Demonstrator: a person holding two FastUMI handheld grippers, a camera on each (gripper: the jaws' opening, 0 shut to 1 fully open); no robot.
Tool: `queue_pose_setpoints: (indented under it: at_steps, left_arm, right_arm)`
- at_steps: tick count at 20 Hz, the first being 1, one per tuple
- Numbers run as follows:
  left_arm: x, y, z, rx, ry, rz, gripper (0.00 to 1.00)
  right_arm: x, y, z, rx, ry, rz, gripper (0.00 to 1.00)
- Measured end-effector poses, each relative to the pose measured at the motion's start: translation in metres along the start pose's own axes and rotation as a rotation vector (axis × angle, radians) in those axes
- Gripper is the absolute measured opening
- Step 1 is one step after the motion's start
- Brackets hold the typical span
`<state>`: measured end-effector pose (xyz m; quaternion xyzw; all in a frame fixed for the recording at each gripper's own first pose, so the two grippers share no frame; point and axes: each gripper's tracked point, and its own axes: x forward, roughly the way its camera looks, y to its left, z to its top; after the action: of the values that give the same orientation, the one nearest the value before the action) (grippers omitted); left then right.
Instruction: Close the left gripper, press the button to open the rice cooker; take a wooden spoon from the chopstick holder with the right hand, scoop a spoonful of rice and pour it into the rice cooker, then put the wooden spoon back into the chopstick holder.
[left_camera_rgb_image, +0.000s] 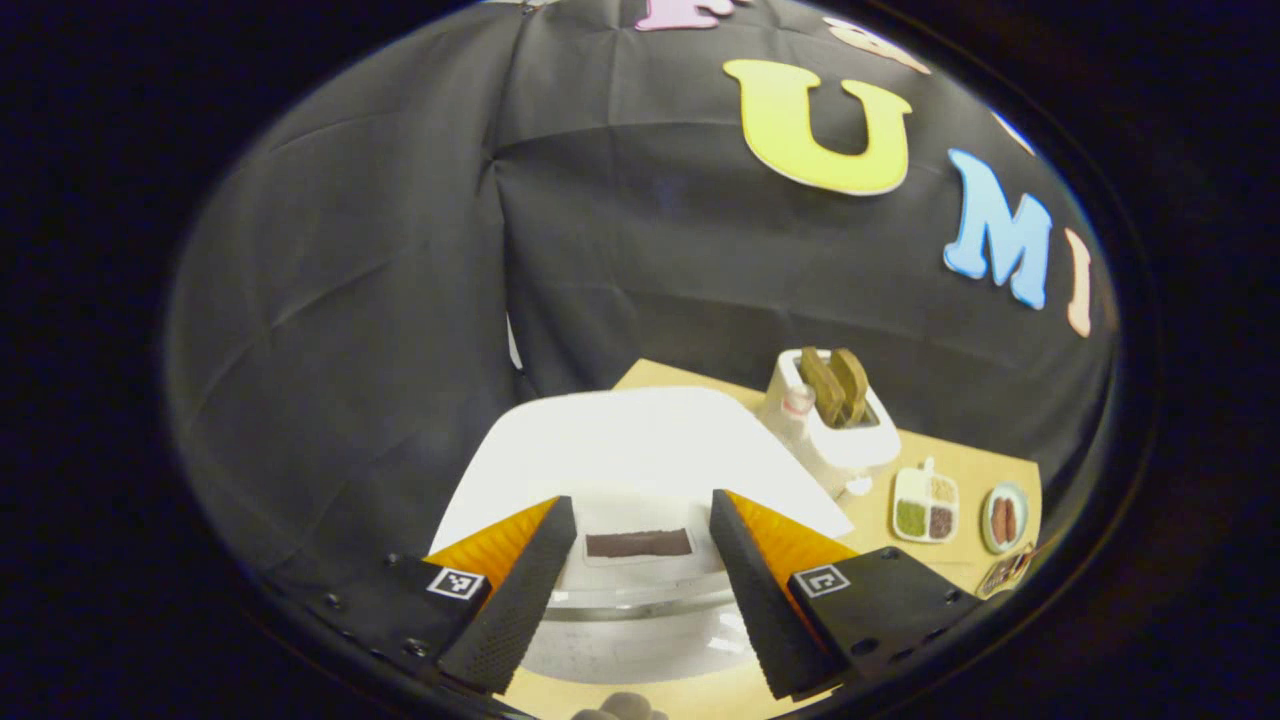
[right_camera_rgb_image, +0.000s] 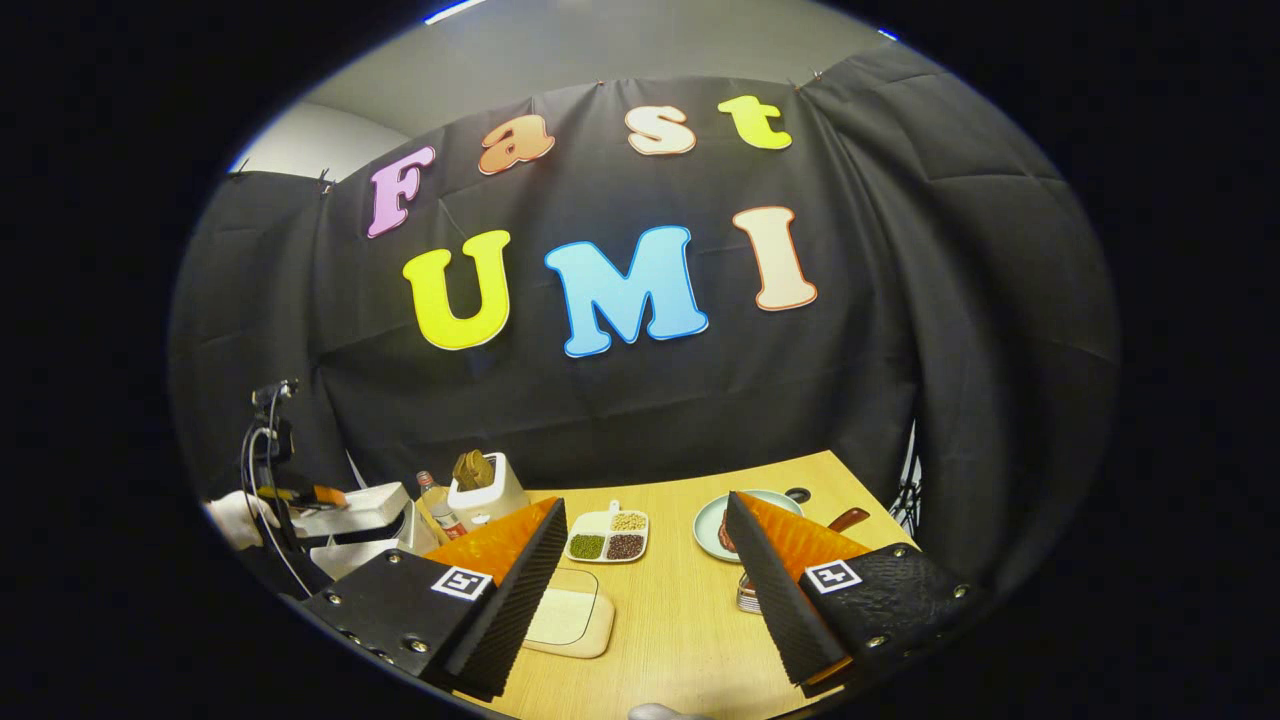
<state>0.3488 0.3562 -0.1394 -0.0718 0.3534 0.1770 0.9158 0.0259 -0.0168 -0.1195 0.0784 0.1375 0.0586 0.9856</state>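
While left gripper (left_camera_rgb_image: 633, 590) hovers over white cooker (left_camera_rgb_image: 640, 450), jaws wide apart, holding nothing; lid down, dark panel facing fingers. Right gripper (right_camera_rgb_image: 640, 580) likewise agape, empty, above table (right_camera_rgb_image: 680, 620). Wooden spoons upright in white holder (left_camera_rgb_image: 835, 430) beside cooker.

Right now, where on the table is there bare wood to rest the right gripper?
Bare table runs between the board and the plate, up to the divided dish. A second strip lies along the right edge past the plate. The left end is crowded: rice cooker, bottle and holder stand close, with the left gripper over the cooker.
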Motion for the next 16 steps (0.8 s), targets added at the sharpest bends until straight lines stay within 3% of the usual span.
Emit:
queue_pose_setpoints:
  at_steps: [6,11,16]
  left_arm:
    - [-0.002,0.003,-0.004,0.019,0.056,0.023,0.98]
    - [-0.003,0.001,-0.012,0.027,0.090,0.007,0.97]
    - [-0.004,0.002,-0.013,0.057,0.088,-0.013,0.95]
  right_arm:
    - [-0.008,0.002,-0.004,0.025,0.021,0.036,0.98]
    - [-0.007,0.009,-0.004,0.013,0.030,0.062,0.98]
    - [0.001,0.020,-0.006,0.081,0.065,0.117,0.98]
